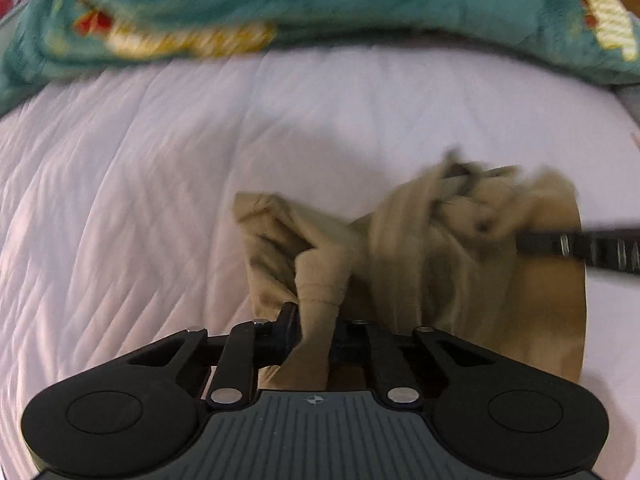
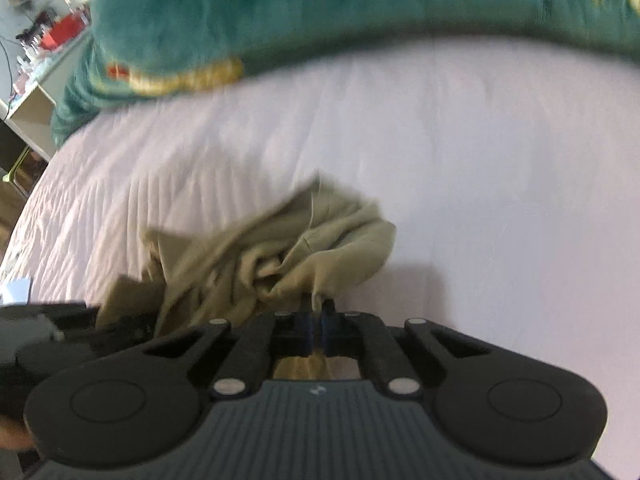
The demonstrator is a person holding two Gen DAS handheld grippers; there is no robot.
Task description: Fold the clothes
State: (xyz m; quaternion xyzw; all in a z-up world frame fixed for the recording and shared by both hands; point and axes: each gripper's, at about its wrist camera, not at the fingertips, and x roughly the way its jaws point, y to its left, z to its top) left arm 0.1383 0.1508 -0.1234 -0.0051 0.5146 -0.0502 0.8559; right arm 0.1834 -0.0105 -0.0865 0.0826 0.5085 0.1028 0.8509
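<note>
A crumpled khaki garment (image 1: 420, 248) lies bunched on the white quilted bed cover (image 1: 120, 180). My left gripper (image 1: 316, 320) is shut on a twisted strip of it, which runs down between the fingers. In the right wrist view the same garment (image 2: 280, 248) is heaped just ahead of my right gripper (image 2: 317, 310), whose jaws are pinched tight on a thin fold at its near edge. The right gripper's black finger (image 1: 580, 248) reaches in from the right edge of the left wrist view. Part of the left gripper (image 2: 48, 328) shows at the left of the right wrist view.
A teal plush blanket (image 1: 280, 0) with yellow and red print lies across the far side of the bed (image 2: 480, 160). A pale shelf unit (image 2: 28, 112) and cluttered room floor show beyond the bed's left edge.
</note>
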